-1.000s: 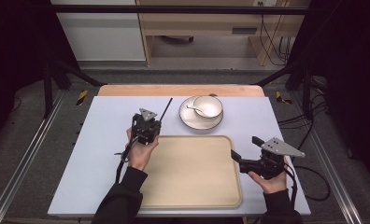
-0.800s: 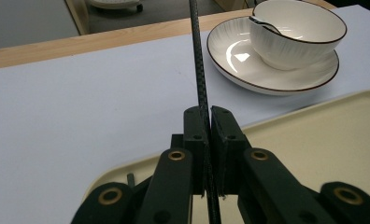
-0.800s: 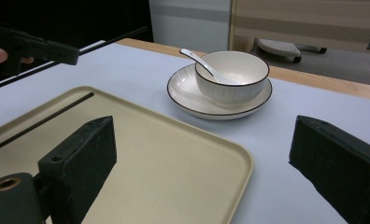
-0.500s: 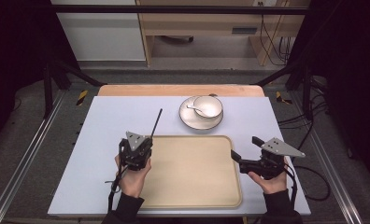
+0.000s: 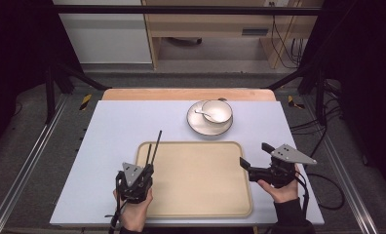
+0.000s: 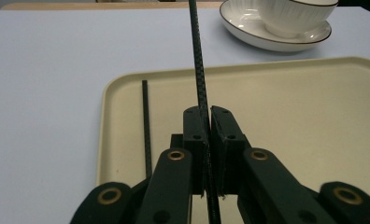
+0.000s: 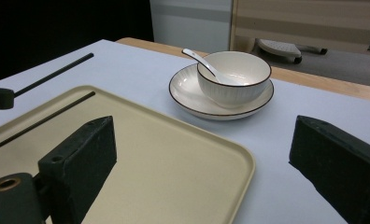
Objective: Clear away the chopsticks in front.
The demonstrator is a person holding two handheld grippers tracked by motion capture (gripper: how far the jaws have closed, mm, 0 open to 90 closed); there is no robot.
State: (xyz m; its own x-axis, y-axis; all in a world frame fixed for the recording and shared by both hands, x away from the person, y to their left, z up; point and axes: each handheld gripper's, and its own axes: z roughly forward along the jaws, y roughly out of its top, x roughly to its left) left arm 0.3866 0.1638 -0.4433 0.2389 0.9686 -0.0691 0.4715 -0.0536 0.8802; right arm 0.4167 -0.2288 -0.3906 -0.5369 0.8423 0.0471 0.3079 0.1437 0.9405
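Note:
My left gripper (image 5: 148, 168) hangs over the near left corner of the beige tray (image 5: 201, 195), shut on a black chopstick (image 5: 156, 144) that points away toward the plate. In the left gripper view the pads (image 6: 196, 128) clamp that chopstick (image 6: 196, 56) between them. A second black chopstick (image 6: 146, 126) lies flat in the tray along its left rim. At the tray's right edge my right gripper (image 5: 255, 155) stands open, and its jaws (image 7: 206, 154) are wide apart with nothing between them.
A white bowl (image 5: 217, 111) with a white spoon (image 5: 204, 114) sits on a white plate (image 5: 201, 127) beyond the tray's far right corner. The pale table top (image 5: 113, 126) ends at a wooden strip (image 5: 181, 94) at the back.
My left hand has moved back toward the person and slightly down with the chopstick in its jaws, from the tray's far left corner to its near left corner. The right hand has stayed put.

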